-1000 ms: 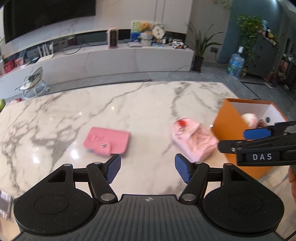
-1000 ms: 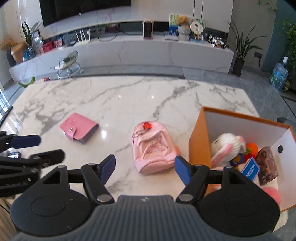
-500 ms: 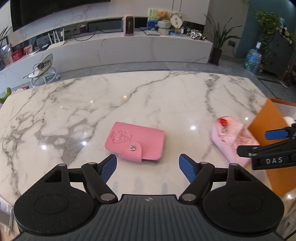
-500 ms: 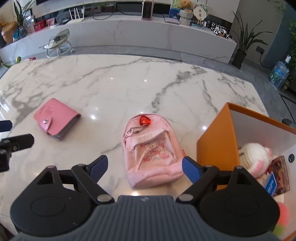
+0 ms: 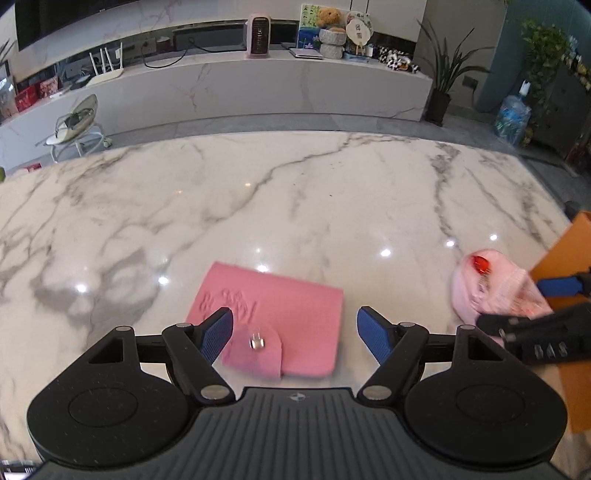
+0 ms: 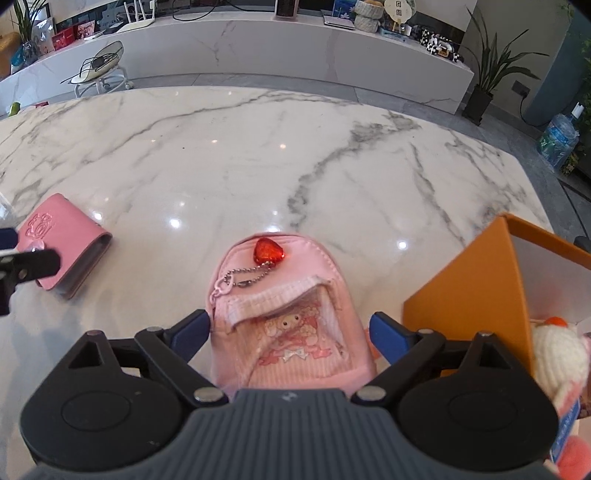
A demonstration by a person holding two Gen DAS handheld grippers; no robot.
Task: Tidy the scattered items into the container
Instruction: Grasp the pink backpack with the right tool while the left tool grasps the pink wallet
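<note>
On the marble table [image 5: 295, 192], the orange box [image 6: 476, 295] anchors things. Just left of it lies the pink mini backpack [image 6: 288, 317] (red heart charm) — the right gripper [image 6: 291, 332] spread around it. Farther left, the pink card wallet [image 5: 269, 317] — the left gripper [image 5: 295, 332] spread over it.

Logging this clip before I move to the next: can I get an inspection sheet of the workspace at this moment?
Surface: white marble table, glossy, with light reflections.
Job's things: pink card wallet flat on the table, snap shut; pink mini backpack flat, red heart charm on its chain; orange box at the right, holding a white plush toy and other items.
Clutter: nothing seen on the table.
Grippers: left tongs open over the wallet; right tongs open, straddling the backpack.
Cables: black cord on the wall counter.
Surroundings: long marble counter, teddy bear, potted plant, water bottle.
</note>
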